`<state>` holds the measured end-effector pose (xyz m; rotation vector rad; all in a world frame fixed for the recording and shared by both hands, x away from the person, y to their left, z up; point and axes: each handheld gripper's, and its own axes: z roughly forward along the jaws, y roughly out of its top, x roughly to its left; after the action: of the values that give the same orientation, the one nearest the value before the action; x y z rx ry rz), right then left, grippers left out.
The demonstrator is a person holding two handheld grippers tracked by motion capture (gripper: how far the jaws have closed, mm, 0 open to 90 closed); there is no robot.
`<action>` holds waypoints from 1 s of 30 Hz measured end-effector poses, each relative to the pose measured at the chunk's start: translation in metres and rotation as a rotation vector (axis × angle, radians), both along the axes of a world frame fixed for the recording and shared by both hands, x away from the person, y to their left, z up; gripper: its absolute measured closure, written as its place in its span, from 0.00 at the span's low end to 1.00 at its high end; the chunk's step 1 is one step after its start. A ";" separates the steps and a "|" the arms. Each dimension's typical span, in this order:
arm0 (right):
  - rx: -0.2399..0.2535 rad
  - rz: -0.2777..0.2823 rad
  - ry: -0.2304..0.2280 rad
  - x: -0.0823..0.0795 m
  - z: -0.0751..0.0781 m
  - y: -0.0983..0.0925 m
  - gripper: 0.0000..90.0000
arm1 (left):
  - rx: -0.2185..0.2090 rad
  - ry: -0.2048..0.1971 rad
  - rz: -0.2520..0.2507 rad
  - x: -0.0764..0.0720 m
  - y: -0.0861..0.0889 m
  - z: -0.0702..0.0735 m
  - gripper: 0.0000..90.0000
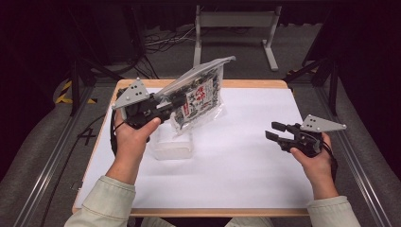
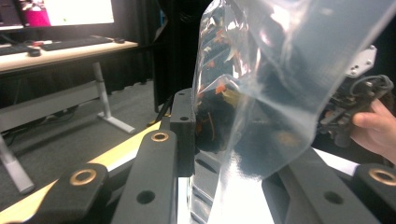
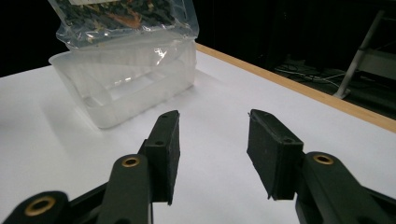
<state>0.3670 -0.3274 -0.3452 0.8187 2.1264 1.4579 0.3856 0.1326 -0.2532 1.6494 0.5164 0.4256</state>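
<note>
The left claw (image 1: pixel 174 101) is pinching a clear printed bag (image 1: pixel 201 97), holding it tilted above a clear plastic tray (image 1: pixel 172 142) on the counter (image 1: pixel 246 161). The right claw (image 1: pixel 276 131), spread and holding nothing, is hovering well apart, pointing toward the tray.

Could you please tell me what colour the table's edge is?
Light wood tan, clearest in the right gripper view along the table edge.

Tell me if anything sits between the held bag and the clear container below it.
Nothing visible does. The bag, held in the left gripper, hangs just above the open clear container; the right gripper waits apart, open.
</note>
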 end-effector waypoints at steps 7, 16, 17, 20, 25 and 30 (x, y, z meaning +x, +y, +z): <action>-0.008 -0.013 0.013 0.000 -0.004 -0.003 0.62 | 0.011 0.007 0.038 0.009 0.009 -0.002 0.81; -0.054 -0.021 -0.020 -0.003 -0.002 0.003 0.61 | 0.048 0.016 0.130 0.018 0.018 -0.003 0.81; -0.057 -0.019 -0.023 -0.004 -0.002 0.004 0.61 | 0.048 0.016 0.138 0.018 0.019 -0.003 0.81; -0.065 -0.021 -0.019 -0.004 -0.003 0.005 0.61 | 0.050 0.012 0.165 0.018 0.022 -0.004 0.81; -0.065 -0.028 -0.040 -0.006 -0.001 0.004 0.61 | 0.043 0.014 0.243 0.020 0.030 -0.007 0.81; -0.069 -0.022 -0.043 -0.007 -0.001 0.006 0.61 | 0.050 0.037 0.273 0.023 0.034 -0.012 0.81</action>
<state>0.3602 -0.3211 -0.3465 0.7760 2.1163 1.3713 0.4087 0.1663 -0.2649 1.6421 0.7689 0.6134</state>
